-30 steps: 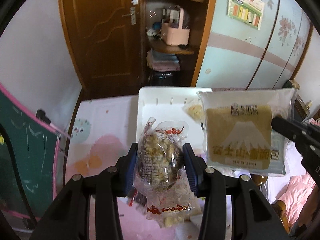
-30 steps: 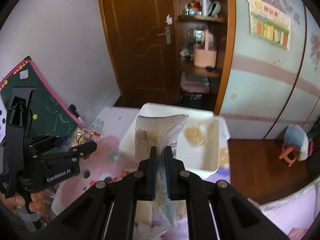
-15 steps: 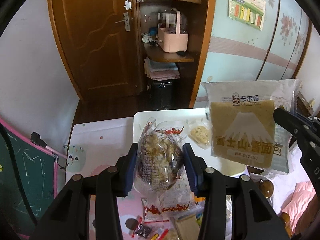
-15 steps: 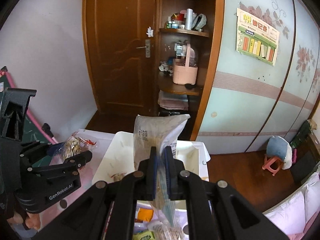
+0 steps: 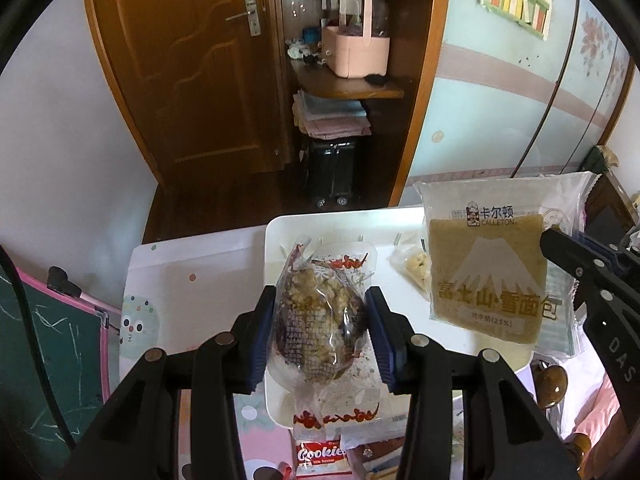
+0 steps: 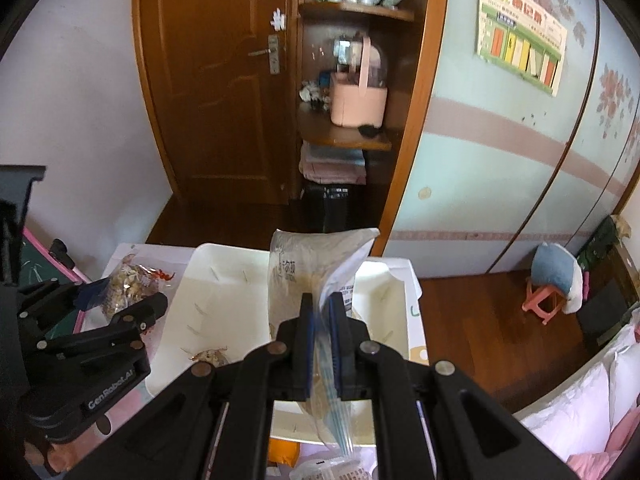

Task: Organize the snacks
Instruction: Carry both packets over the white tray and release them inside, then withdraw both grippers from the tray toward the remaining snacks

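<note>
Left wrist view: the left gripper [image 5: 322, 330] pinches a clear snack pouch [image 5: 318, 320] of brown clusters between its blue pads, held above the white tray [image 5: 276, 240]. To its right the bread packet [image 5: 486, 272] hangs from the right gripper [image 5: 560, 250], over the tray's right side, and a small clear bag [image 5: 412, 266] lies in the tray. A Cookie packet [image 5: 320, 456] lies below the tray.

Right wrist view: the right gripper [image 6: 322, 344] has its fingers pressed together on the bread packet's [image 6: 316, 268] edge, above the tray [image 6: 224, 276].
</note>
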`<state>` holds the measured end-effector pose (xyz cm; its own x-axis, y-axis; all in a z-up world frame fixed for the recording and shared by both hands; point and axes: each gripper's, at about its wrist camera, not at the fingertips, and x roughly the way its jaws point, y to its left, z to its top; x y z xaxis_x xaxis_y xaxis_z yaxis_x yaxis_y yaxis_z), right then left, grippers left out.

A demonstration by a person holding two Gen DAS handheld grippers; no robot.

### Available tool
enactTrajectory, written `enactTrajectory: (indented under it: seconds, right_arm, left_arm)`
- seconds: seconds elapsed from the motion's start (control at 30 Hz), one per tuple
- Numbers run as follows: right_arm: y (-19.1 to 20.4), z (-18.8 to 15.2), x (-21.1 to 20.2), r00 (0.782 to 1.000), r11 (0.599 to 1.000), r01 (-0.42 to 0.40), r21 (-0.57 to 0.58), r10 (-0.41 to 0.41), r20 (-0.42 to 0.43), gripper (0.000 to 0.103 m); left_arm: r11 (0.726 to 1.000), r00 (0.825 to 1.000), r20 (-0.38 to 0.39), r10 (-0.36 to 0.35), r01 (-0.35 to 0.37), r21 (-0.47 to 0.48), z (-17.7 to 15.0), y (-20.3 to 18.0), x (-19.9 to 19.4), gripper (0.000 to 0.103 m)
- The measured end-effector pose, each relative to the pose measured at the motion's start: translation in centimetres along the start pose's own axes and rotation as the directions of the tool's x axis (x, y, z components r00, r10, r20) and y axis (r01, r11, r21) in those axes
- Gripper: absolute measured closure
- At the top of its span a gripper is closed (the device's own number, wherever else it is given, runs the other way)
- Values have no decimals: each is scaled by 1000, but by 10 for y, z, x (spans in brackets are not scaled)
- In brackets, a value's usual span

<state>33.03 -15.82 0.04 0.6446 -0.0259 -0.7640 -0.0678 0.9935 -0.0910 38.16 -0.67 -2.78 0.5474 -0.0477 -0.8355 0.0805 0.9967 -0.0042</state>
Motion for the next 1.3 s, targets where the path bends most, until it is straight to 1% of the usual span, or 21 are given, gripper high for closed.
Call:
enactTrajectory:
  seconds: [0.2,0.33,0.37,0.4,0.43,0.47,0.5,0.53,0.6,0.67,1.1,1.3]
  right_arm:
    - [4,-1,24,999,1000,7,0,-7,-53,96]
    - [6,0,36,996,1000,5,-6,-5,-84,95]
    - [6,0,39,995,1000,-1,-5,1,-98,93]
    - [6,0,40,994,1000,-12,-4,12,-105,91]
    - [5,-1,40,994,1000,-21,-2,21,-105,91]
    - [5,-1,40,994,1000,-14,-4,13,-105,89]
    - [7,-2,39,995,1000,9,-14,-11,-103,84]
    - [8,-2,38,995,999,29,-27,-32,-97,80]
    - [9,-4,34,995,997,60,-43,-63,-77,63]
    - [8,-5,30,995,997,68,-48,-71,-66,58]
    - [1,-21,6,996,998,46,-41,-49,-77,57]
    - [-5,-30,-9,997,1000,20,-7,-21,-79,57]
  left_arm:
    - [1000,1000,-24,3,-3,-1,1,0,20,60]
    - [1000,999,-30,13,-13,5,-2,-1,26,59]
    - [1000,999,-31,14,-14,4,-2,-1,27,59]
    - [1000,1000,-25,12,-12,3,-2,-1,28,57]
    - [1000,1000,-23,11,-11,5,-1,-1,28,51]
    - [1000,1000,-20,15,-15,7,-1,-2,27,33]
    - [1000,1000,-12,20,-20,7,-1,-2,26,18]
    - [1000,1000,6,28,-28,5,-1,-2,23,15]
    - [999,999,20,33,-34,10,-2,-3,19,14]
    - [999,999,14,33,-33,12,-3,-4,17,14]
    - [999,999,29,41,-42,8,-14,-4,-8,14]
    - [999,999,37,39,-39,4,-25,-6,-25,14]
